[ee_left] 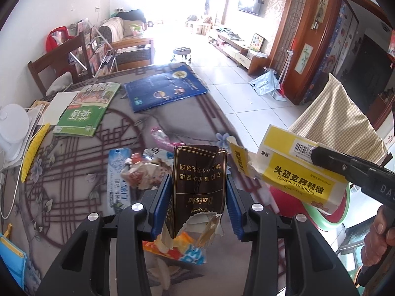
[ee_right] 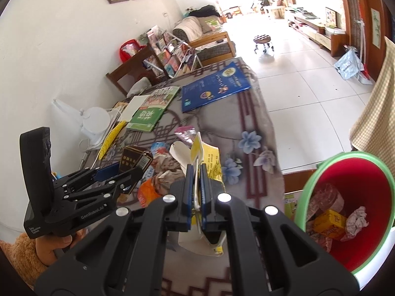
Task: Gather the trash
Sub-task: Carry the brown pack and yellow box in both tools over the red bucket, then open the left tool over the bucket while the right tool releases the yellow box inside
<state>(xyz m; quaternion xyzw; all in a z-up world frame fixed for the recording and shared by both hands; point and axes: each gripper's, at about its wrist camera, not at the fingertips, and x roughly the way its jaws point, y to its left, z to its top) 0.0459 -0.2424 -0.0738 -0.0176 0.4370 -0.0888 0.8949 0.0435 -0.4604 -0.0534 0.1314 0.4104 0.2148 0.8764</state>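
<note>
My left gripper [ee_left: 198, 187] is shut on a torn dark brown cigarette pack [ee_left: 199, 180], held upright above the table. In the right wrist view the same pack [ee_right: 134, 161] sticks out of that gripper [ee_right: 118, 172] at the left. My right gripper [ee_right: 196, 187] is shut on a flattened yellow and white medicine box [ee_right: 209, 160]; in the left wrist view this box [ee_left: 300, 172] hangs at the right, level with the pack. A red bin with a green rim [ee_right: 355, 212] stands off the table's right edge, holding crumpled paper and a yellow box.
More wrappers [ee_left: 145, 172] and an orange packet [ee_left: 182, 249] lie on the patterned tablecloth [ee_left: 81, 162]. Books [ee_left: 86, 108], a blue folder [ee_left: 165, 86] and a white fan [ee_left: 12, 128] sit farther back. A checked cloth [ee_left: 338, 113] hangs at the right. Tiled floor lies beyond.
</note>
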